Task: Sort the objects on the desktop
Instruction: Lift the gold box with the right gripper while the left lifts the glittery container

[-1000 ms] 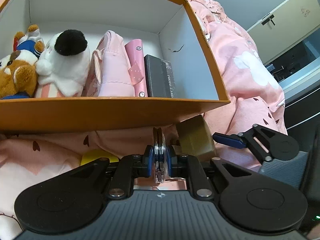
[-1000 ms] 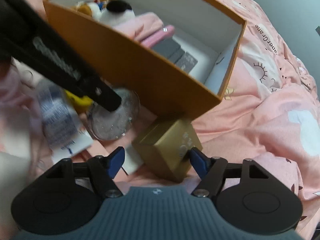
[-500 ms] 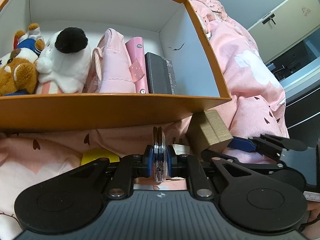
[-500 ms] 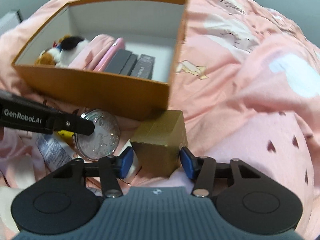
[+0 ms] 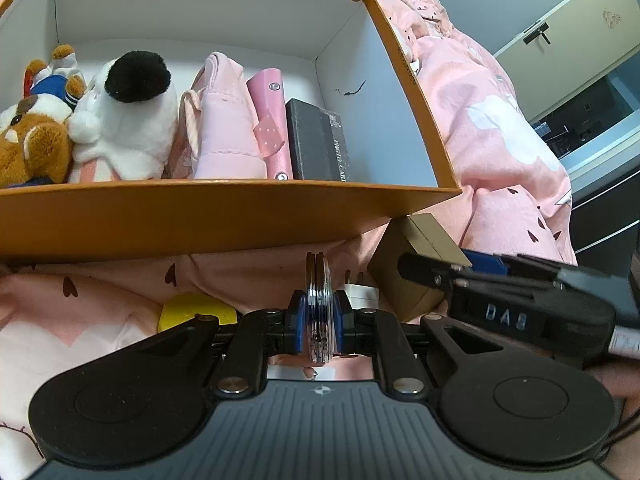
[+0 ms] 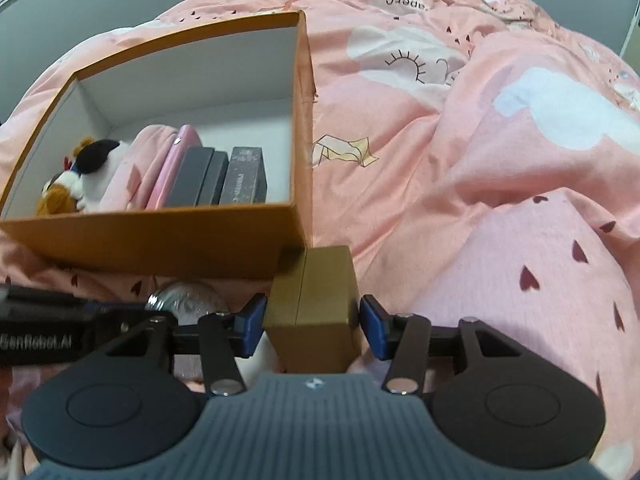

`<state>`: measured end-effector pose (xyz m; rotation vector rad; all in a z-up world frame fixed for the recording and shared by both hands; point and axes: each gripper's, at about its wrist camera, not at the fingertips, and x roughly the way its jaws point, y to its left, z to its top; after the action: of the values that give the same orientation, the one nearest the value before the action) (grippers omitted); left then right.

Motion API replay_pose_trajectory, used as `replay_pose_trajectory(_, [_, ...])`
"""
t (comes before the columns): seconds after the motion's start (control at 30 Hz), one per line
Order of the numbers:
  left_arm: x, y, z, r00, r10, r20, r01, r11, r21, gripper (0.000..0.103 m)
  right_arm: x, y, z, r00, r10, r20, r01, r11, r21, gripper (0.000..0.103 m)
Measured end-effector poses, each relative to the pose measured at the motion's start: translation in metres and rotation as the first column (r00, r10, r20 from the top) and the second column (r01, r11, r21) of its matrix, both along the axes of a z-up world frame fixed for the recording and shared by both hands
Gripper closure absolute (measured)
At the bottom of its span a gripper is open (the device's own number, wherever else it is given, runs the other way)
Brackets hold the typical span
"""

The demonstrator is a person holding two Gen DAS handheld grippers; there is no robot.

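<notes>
My left gripper (image 5: 318, 320) is shut on a clear round glittery disc (image 5: 318, 280), held on edge just in front of the orange box (image 5: 200, 216). In the right wrist view the same disc (image 6: 184, 300) shows beside the left gripper's black finger (image 6: 80, 320). My right gripper (image 6: 312, 320) is shut on a gold cardboard box (image 6: 312, 300), its blue pads against the two sides. The gold box (image 5: 404, 276) sits at the orange box's near right corner (image 6: 160, 236), with the right gripper (image 5: 480, 264) reaching in from the right.
The orange box holds plush toys (image 5: 120, 120), a pink pouch (image 5: 224, 128), a pink case and dark boxes (image 6: 216, 180). A yellow object (image 5: 192, 312) and a white plug (image 5: 360, 292) lie on the pink duvet (image 6: 480, 160). A cabinet (image 5: 580, 40) stands at the far right.
My right gripper rolled and closed its jaws onto the gold box, which turned square with the fingers and shifted a little right. The left gripper and its disc stayed put.
</notes>
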<state>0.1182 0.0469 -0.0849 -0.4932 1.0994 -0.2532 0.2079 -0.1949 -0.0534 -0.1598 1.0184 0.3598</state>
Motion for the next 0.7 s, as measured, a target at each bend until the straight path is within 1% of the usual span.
replay_pose_trajectory(0.1, [0.000, -0.001, 0.000, 1.000, -0.007, -0.003, 0.007, 1.000, 0.003, 0.087, 0.015, -0.003, 0.001, 0.998, 0.013, -0.062, -0.012, 1.000, 0.020, 0.050])
replay_pose_trajectory(0.2, [0.002, -0.002, -0.002, 1.000, -0.016, -0.016, 0.016, 1.000, 0.015, 0.087, 0.026, -0.007, 0.002, 0.989, 0.066, -0.133, -0.064, 0.998, 0.024, 0.051])
replay_pose_trajectory(0.3, [0.005, -0.006, -0.006, 0.999, -0.038, -0.035, 0.039, 0.999, 0.032, 0.087, 0.030, -0.009, 0.003, 0.970, 0.133, -0.204, -0.136, 0.991, -0.004, 0.052])
replay_pose_trajectory(0.4, [0.008, -0.012, -0.009, 0.998, -0.055, -0.036, 0.057, 0.997, 0.055, 0.087, 0.028, -0.009, 0.005, 0.955, 0.178, -0.239, -0.190, 0.981, -0.027, 0.054])
replay_pose_trajectory(0.47, [0.009, -0.015, -0.010, 0.997, -0.064, -0.032, 0.066, 0.996, 0.061, 0.087, 0.025, -0.010, 0.009, 0.950, 0.192, -0.247, -0.205, 0.978, -0.030, 0.055])
replay_pose_trajectory(0.57, [0.011, -0.020, -0.011, 0.996, -0.081, -0.025, 0.082, 0.994, 0.065, 0.087, 0.024, -0.015, 0.019, 0.948, 0.205, -0.243, -0.213, 0.977, -0.005, 0.055])
replay_pose_trajectory(0.7, [0.014, -0.031, -0.013, 0.994, -0.110, -0.026, 0.112, 0.990, 0.088, 0.087, 0.023, -0.017, 0.036, 0.952, 0.225, -0.206, -0.228, 0.974, 0.009, 0.055])
